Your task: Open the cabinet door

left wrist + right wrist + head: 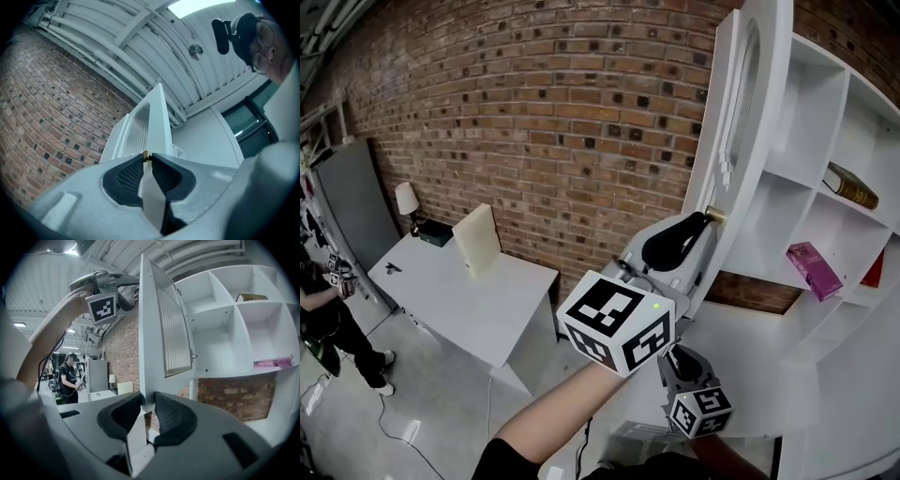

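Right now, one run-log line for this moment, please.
left tongs: shut on small brass knob; right tongs: shut on white ribbed-glass cabinet door; door: open

two hand-held grippers (pixel 146 159) (pixel 147 404), one cabinet door (pixel 741 141), two books (pixel 850 186) (pixel 814 269), one lamp (pixel 406 199), one table (pixel 459 300).

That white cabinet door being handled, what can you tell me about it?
The cabinet door is white, painted wood by its look, with a tall ribbed glass panel and a small brass knob. It stands swung open, away from the white shelves. The left gripper pinches the knob; the right gripper clamps the door's lower edge.
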The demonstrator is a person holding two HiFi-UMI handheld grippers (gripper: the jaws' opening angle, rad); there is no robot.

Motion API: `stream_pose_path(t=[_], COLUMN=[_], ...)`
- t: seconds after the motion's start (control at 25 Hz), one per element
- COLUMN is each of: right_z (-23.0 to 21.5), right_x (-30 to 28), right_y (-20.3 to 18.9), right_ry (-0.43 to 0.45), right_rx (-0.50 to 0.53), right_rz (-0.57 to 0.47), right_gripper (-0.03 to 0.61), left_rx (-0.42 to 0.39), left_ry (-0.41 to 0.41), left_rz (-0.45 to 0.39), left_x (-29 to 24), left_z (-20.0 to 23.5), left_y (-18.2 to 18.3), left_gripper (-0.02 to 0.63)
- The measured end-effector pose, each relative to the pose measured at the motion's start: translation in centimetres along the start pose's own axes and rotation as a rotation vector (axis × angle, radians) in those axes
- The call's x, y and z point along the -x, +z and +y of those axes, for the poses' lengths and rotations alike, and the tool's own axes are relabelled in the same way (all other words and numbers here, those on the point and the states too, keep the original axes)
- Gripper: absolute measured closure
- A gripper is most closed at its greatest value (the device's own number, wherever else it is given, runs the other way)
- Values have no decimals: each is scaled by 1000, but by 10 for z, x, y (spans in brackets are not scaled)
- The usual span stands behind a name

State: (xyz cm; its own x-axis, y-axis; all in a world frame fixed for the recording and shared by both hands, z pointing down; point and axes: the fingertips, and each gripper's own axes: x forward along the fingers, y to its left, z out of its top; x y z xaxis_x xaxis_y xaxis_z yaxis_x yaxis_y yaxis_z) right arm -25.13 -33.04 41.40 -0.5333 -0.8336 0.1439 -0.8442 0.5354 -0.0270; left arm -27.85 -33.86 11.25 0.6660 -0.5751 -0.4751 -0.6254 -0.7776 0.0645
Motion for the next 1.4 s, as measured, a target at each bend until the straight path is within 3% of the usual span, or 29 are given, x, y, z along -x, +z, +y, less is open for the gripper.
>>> stream_pose_path(t=[0.4,0.6,0.92,1.0,1.16,1.28,1.4], right_z=[1,-1,-3,-17,-48,-76,-107], right_x=[1,7,41,52,81,103,127], right_y=[-1,-1,-16,-24,-44,-57,-65], right_ry=[19,44,123,112,93,44,-46], right_rx=[-39,-49,-170,-183,-221,-241,-240], right_rz=[-16,-22,-2,-2,-12,-3,13], right_gripper=[489,489,491,491,494,499,506], left_rx=[60,58,21,42,194,182,202], left_ry=[12,33,75,85,105,171,183], left_rz=[0,20,56,53,22,46,107], left_x=[13,22,61,75,113,143,178], left_z=[15,18,21,23,18,13,2], left_y=[-18,-29,-63,-75,-103,-134,-183], left_gripper=[551,551,551,551,575,590,594])
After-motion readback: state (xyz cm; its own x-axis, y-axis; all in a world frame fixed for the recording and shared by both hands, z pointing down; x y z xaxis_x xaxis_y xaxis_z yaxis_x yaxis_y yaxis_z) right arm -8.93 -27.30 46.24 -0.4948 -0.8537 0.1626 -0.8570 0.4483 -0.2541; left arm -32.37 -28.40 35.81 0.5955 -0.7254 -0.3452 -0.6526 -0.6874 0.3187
